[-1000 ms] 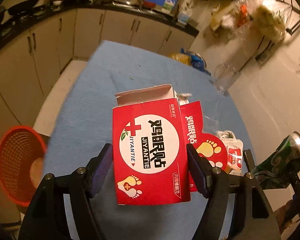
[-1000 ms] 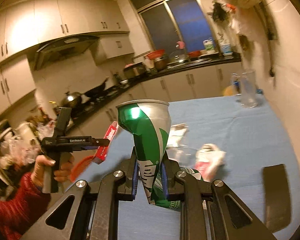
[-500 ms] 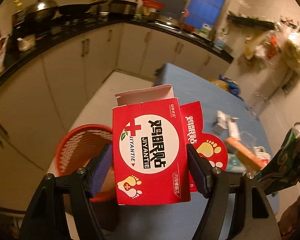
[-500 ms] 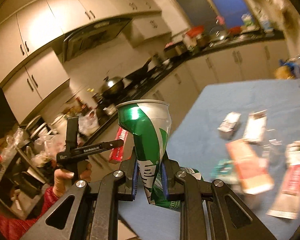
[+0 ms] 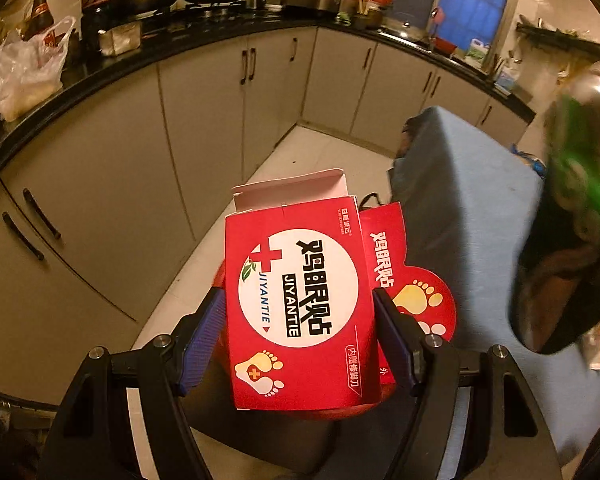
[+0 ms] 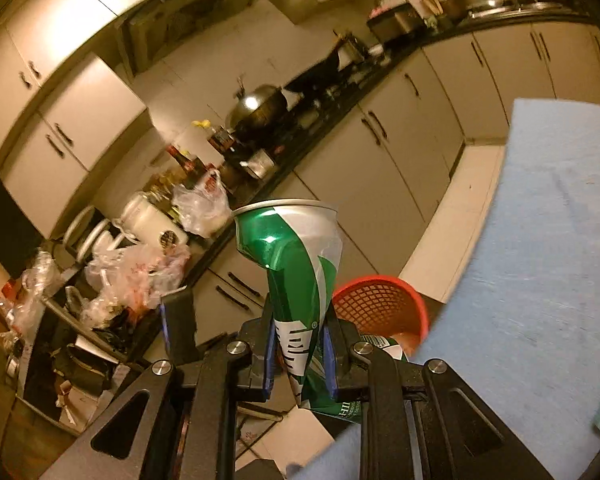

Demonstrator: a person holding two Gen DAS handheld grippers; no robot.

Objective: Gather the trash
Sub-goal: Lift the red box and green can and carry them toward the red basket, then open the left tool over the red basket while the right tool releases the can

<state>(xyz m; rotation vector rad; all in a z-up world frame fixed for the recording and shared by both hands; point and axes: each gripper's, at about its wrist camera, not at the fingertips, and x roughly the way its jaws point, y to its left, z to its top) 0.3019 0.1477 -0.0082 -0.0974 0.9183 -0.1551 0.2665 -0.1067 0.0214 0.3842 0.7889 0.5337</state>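
My left gripper (image 5: pixel 300 344) is shut on a red carton (image 5: pixel 300 308) with a white circle and foot prints, its top flap open. A red mesh basket shows only as a red rim (image 5: pixel 352 410) under the carton. My right gripper (image 6: pixel 298 360) is shut on a crushed green and silver can (image 6: pixel 296 272), held upright. The red mesh basket (image 6: pixel 380 308) stands on the floor just behind the can, beside the blue table (image 6: pixel 540 280). The can also shows blurred at the right of the left wrist view (image 5: pixel 572 220).
Cream cabinets (image 5: pixel 204 128) under a black counter with pans and bags run along the left. White floor (image 5: pixel 300 148) lies between cabinets and the blue table (image 5: pixel 468 208). Plastic bags (image 6: pixel 140 264) crowd the counter. The left gripper's finger (image 6: pixel 176 320) shows nearby.
Both grippers have swung left, away from the table top with its litter, toward the floor beside the cabinets. The red basket now sits right under the carton and behind the can.
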